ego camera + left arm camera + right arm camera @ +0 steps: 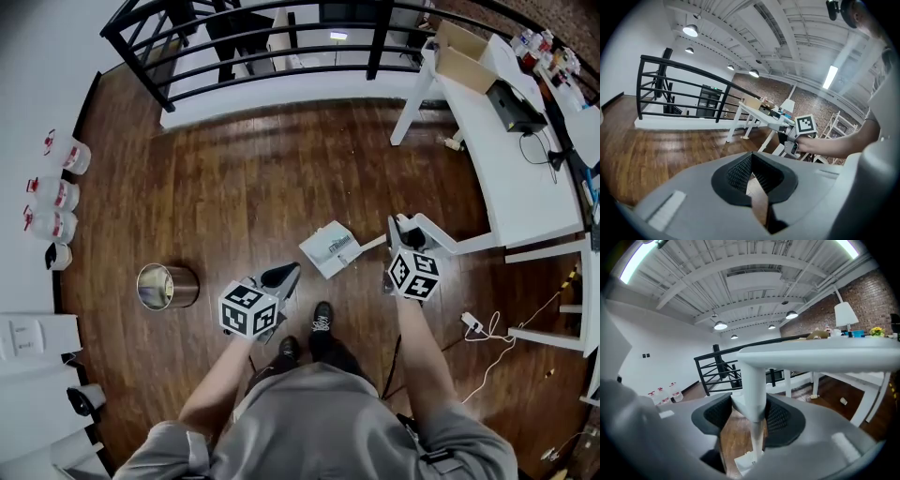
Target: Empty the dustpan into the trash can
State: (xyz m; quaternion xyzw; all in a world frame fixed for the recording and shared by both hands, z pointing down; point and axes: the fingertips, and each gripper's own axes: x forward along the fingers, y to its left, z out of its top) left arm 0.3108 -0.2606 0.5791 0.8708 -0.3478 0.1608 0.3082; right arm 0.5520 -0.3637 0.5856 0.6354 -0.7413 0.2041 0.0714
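A white table (520, 192) is standing just beside the right gripper (401, 231). Wooden floor (253, 187) is lying between the steel trash can (167, 286) and the dustpan (329, 249). The dustpan is white, flat and long-handled, and the right gripper is clamping its handle (752, 380). The left gripper (282, 276) is showing its jaws closed together, empty.

Head view steeply down; both gripper views low, toward the shared railing (693, 75)
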